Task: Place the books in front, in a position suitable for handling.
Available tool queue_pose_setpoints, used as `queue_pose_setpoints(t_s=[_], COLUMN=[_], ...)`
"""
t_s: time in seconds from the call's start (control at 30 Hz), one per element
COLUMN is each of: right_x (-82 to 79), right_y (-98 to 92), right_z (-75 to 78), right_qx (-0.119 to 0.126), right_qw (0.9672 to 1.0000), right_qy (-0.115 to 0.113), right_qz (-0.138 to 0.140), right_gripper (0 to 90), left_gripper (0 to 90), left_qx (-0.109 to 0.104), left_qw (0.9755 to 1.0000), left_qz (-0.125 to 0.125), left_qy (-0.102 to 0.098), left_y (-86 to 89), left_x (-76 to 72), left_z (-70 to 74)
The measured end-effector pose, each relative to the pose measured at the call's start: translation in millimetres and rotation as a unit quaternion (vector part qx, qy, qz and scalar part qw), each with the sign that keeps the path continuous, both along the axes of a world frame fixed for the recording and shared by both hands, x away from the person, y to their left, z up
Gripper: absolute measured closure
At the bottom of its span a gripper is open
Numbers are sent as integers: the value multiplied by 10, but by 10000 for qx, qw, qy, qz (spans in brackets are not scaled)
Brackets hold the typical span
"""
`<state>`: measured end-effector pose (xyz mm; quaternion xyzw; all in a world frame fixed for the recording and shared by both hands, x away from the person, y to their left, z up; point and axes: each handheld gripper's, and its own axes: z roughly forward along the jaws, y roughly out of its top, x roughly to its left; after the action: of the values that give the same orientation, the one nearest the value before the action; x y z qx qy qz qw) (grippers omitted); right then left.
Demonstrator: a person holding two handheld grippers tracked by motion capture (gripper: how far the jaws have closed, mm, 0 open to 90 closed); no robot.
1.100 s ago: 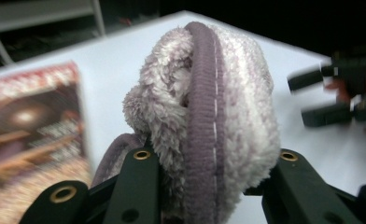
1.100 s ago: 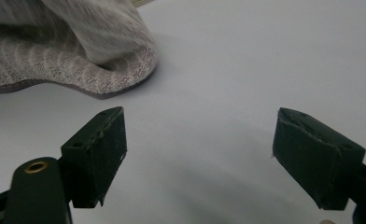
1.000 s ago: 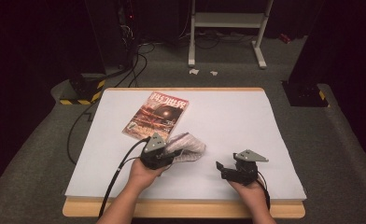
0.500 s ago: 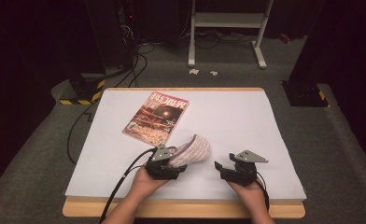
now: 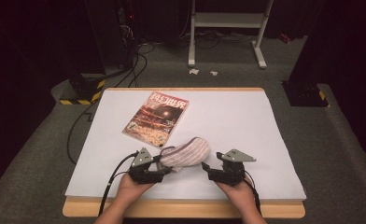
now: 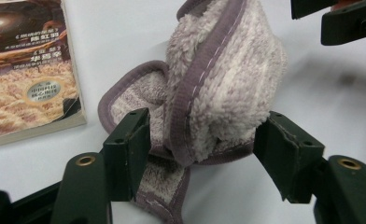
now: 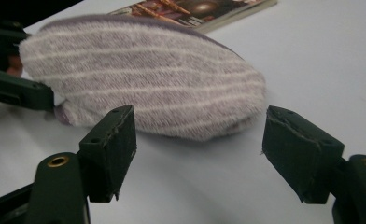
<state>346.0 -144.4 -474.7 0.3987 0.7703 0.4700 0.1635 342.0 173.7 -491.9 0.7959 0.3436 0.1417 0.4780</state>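
A folded, fluffy purple-and-white striped towel (image 5: pixel 186 152) is seen near the front edge of the white table (image 5: pixel 246 116), between the two grippers. The left gripper (image 6: pixel 202 149) has just been opening; the towel's bunched end is flanked by its pads, the jaws set wide around it. The right gripper (image 7: pixel 197 149) is held wide and empty just beside the towel. A glossy red-covered magazine (image 5: pixel 155 118) lies behind.

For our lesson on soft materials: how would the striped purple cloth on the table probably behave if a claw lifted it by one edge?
The cloth would likely droop and unfold rather than keep its shape, since it lies bunched in soft folds. Its fluffy pile suggests it is light and not slippery. Between the left claw it looks unlikely to roll or break.
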Motion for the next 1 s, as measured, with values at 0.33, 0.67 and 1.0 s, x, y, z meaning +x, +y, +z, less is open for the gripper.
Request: queue_pose_setpoints(t_s=[0.33, 0.67, 1.0], right_x=[202, 542, 558], right_y=[481, 784, 928], right_z=[174, -71, -214], right_qx=[21, -272, -513], right_qw=[9994, 9962, 9915], right_qy=[78, 781, 1123], right_qz=[324, 263, 413], right_gripper=[163, 89, 128], left_gripper=[370, 357, 341], left_qx=[47, 86, -103], left_qw=[9999, 9997, 9990], left_qz=[103, 216, 366], left_qy=[2, -110, -251], left_y=[6, 94, 297], left_x=[6, -14, -43], left_z=[-43, -39, 22])
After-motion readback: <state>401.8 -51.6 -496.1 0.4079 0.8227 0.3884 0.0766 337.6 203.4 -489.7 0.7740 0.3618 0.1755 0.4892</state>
